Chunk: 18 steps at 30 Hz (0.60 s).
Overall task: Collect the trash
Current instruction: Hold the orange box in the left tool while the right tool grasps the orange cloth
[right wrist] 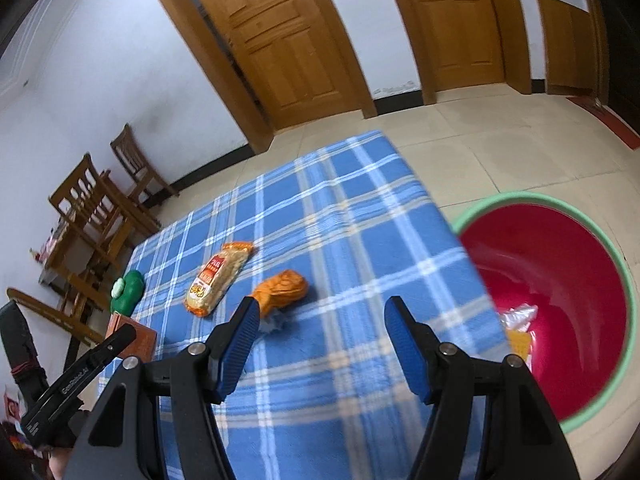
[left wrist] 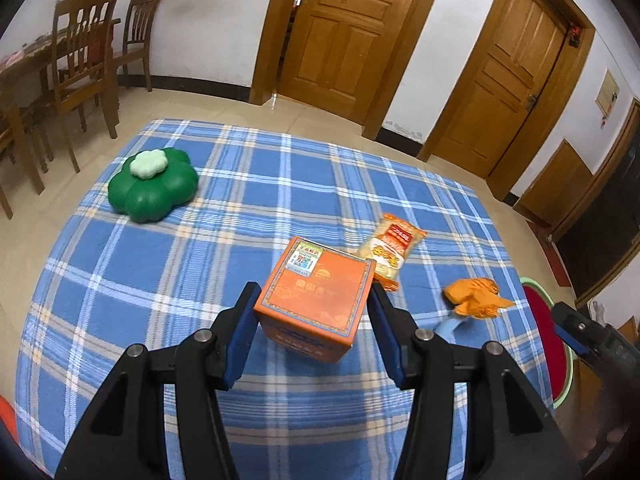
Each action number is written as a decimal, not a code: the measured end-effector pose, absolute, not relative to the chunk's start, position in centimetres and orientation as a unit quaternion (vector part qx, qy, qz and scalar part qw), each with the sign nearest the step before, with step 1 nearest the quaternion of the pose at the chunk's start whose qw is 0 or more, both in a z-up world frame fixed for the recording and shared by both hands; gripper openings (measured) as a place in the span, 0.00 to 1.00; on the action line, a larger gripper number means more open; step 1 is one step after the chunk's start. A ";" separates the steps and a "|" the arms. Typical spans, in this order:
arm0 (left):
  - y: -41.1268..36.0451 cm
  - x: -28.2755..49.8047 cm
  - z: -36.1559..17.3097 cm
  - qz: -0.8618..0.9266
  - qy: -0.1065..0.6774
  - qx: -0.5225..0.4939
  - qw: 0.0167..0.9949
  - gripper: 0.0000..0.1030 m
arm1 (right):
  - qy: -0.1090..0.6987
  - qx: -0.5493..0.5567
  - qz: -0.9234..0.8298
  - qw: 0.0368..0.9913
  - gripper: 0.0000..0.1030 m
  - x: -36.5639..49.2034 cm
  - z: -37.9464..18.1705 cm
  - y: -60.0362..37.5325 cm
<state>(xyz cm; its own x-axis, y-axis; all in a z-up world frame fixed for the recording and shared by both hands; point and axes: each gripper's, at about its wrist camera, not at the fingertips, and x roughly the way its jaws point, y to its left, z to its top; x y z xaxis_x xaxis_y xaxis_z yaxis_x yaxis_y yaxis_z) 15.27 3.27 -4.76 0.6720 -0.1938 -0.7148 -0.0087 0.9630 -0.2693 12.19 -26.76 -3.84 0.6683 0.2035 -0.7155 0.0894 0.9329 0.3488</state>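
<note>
An orange box [left wrist: 316, 300] stands on the blue plaid cloth [left wrist: 240, 216] between the blue pads of my left gripper [left wrist: 314, 294]; the jaws are open around it, whether they touch it is unclear. A noodle packet [left wrist: 390, 246] and a crumpled orange wrapper [left wrist: 474, 296] lie to its right. My right gripper [right wrist: 320, 312] is open and empty above the cloth [right wrist: 352, 220], just right of the wrapper [right wrist: 282, 288] and packet [right wrist: 218, 278]. A red bin with a green rim [right wrist: 560, 300] stands at the right with some trash inside. The box [right wrist: 132, 338] shows at the left.
A green flower-shaped container [left wrist: 154, 184] with a pale lid sits at the cloth's far left. Wooden chairs and a table [left wrist: 76, 60] stand at the back left. Two wooden doors [left wrist: 344, 32] are behind. The red bin [left wrist: 548, 344] is beside the cloth's right edge.
</note>
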 end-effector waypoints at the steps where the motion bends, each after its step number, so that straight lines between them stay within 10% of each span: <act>1: 3.4 15.2 -4.8 -0.050 0.401 -0.127 0.906 0.53 | 0.411 0.175 0.035 0.894 0.66 12.7 -4.0 -26.2; 18: 6.0 15.6 -6.7 -0.033 0.413 -0.152 0.897 0.53 | 0.460 0.151 0.044 0.874 0.66 18.1 -7.1 -23.1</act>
<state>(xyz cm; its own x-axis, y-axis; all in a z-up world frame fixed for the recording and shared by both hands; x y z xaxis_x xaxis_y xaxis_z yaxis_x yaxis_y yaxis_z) 15.63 6.01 -6.71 0.6562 -0.1844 -0.7317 -0.0668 0.9517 -0.2998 18.14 -23.11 -7.10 0.5722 0.2166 -0.7910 0.0613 0.9505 0.3046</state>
